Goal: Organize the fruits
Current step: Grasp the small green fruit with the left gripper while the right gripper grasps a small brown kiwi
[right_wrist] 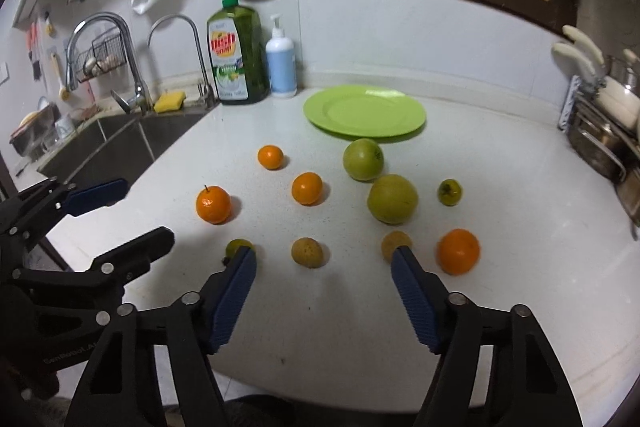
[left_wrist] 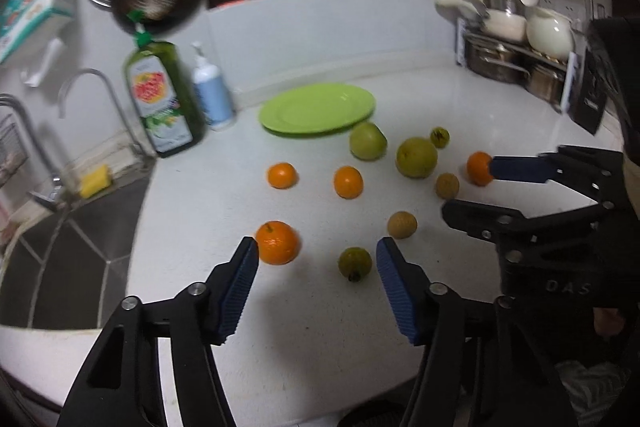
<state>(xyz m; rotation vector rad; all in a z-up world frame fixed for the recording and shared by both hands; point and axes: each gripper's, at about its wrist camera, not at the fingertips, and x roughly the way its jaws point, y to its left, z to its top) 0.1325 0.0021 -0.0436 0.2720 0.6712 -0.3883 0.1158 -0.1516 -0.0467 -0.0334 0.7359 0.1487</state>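
Fruit lies scattered over the white speckled table (right_wrist: pixel 500 187), none of it on the round lime-green plate (right_wrist: pixel 364 111) that sits empty at the back, near the wall. Just in front of the plate are two big pale green apples (right_wrist: pixel 363 159), one behind the other. Four small oranges are spread around: three to the left, the nearest of them a stemmed orange (right_wrist: pixel 213 205), and one to the right (right_wrist: pixel 458 251). Two tan, rough-skinned round fruits (right_wrist: pixel 307 252) lie in the front row, and two small dark green fruits complete the set, one far right (right_wrist: pixel 449 192) and one at front left (left_wrist: pixel 355 263).

Neither claw holds anything. The left claw (left_wrist: pixel 316 259), black with blue ribbed pads, has its jaws apart above the table, the stemmed orange just by its left fingertip and the small dark green fruit between the tips but untouched. The right claw (right_wrist: pixel 324 265) is likewise parted, a tan fruit lying in the gap ahead of its tips, free of the pads.

Behind the fruit, beside the plate, stand a tall green dish-soap bottle (right_wrist: pixel 237 61) and a white pump bottle with pale blue label (right_wrist: pixel 281 65). A steel sink (right_wrist: pixel 120 143) with curved taps is to the left, a yellow sponge (right_wrist: pixel 169 101) on its rim.
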